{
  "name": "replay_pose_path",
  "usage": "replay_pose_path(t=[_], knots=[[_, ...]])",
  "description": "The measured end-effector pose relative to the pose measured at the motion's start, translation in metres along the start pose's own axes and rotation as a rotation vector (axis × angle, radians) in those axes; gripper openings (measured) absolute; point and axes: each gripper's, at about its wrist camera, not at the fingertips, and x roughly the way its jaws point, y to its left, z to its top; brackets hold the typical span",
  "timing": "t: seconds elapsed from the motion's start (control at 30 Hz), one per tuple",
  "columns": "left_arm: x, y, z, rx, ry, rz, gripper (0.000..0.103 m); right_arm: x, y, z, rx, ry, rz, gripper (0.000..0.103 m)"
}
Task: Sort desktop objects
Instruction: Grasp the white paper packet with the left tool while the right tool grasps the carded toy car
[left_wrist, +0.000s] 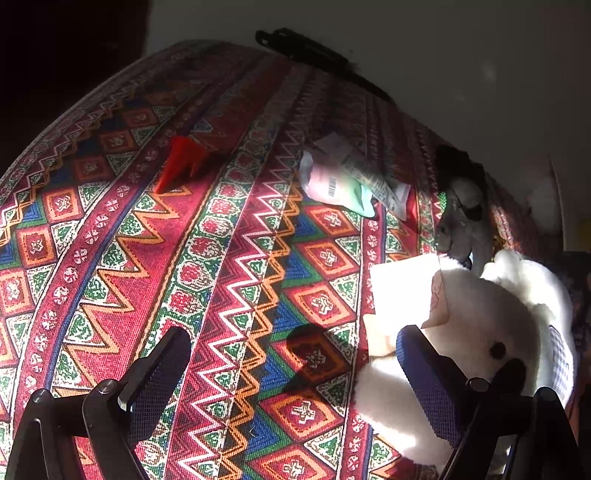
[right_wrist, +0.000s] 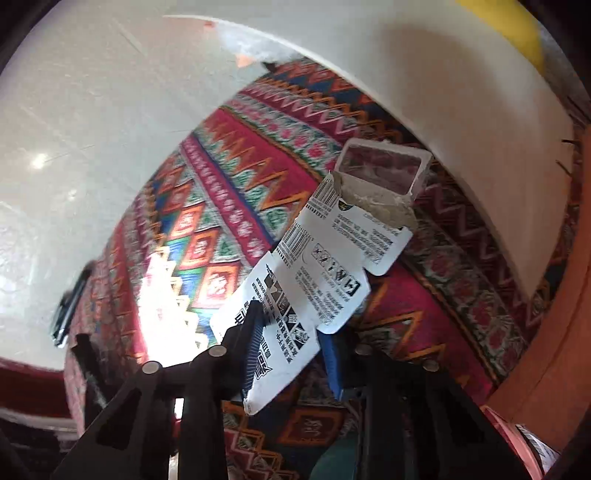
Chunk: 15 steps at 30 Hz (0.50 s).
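Observation:
My right gripper (right_wrist: 291, 332) is shut on a torn white printed card package (right_wrist: 314, 266), held up over the patterned tablecloth (right_wrist: 221, 177); its clear plastic blister (right_wrist: 384, 166) sticks out at the far end. My left gripper (left_wrist: 291, 354) is open above the cloth. Its right finger lies against a white plush toy (left_wrist: 491, 317) that has a white paper tag (left_wrist: 402, 291). Farther back lie a crumpled pale green and white wrapper (left_wrist: 347, 181), a red plastic piece (left_wrist: 181, 162) and a grey plush toy (left_wrist: 461, 218).
A black flat object (left_wrist: 314, 55) lies at the table's far edge. A large white curved container wall (right_wrist: 461, 122) rises at the right, with an orange rim (right_wrist: 554, 332) beside it. White floor (right_wrist: 74, 147) shows past the table's edge.

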Motion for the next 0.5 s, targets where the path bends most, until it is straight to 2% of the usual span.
replay_pose_path(t=[0.1,0.2,0.4,0.5], knots=[[0.003,0.000,0.000,0.013,0.001,0.020,0.094,-0.007,0.000,0.003,-0.005,0.011,0.124,0.021],[0.005,0.004,0.001,0.001,0.005,0.025,0.094,-0.016,0.001,0.003,-0.017,0.027,0.201,0.017],[0.002,0.004,0.002,0.002,-0.003,0.019,0.094,-0.049,0.013,-0.011,-0.106,0.031,0.298,0.015],[0.001,0.001,0.006,0.019,-0.012,0.013,0.094,-0.079,0.013,-0.016,-0.134,0.032,0.384,0.015]])
